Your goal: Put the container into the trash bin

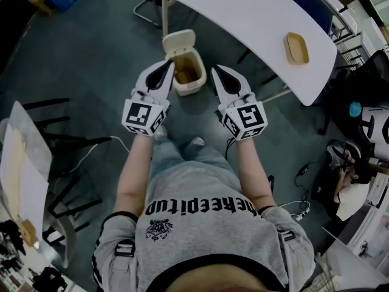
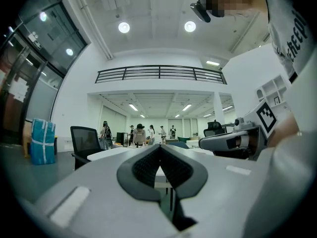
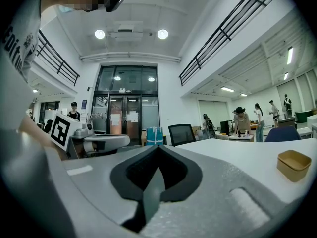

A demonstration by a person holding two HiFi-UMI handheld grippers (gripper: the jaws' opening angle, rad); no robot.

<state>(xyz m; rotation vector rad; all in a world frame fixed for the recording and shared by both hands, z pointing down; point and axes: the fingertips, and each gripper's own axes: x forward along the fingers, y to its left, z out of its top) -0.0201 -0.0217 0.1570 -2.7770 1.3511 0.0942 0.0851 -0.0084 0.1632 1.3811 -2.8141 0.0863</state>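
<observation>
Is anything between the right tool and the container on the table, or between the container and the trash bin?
Nothing visible. The container sits alone on the white table, with bare tabletop between it and the shut, empty right tool. The trash bin stands on the floor beside the table, lid up.

Head view: high over the person, facing steeply down past the torso onto the left gripper (image 1: 168, 66) and right gripper (image 1: 215, 70). Trash bin (image 1: 189, 89) just beyond the jaws, desk (image 1: 243, 17) farther beyond.

Left gripper view: close behind its own jaws, roughly level; right gripper shows right of them.

Right gripper view: same setup; left gripper left of its jaws, desk and container (image 3: 294, 164) to their right. Both shared with the head view.
</observation>
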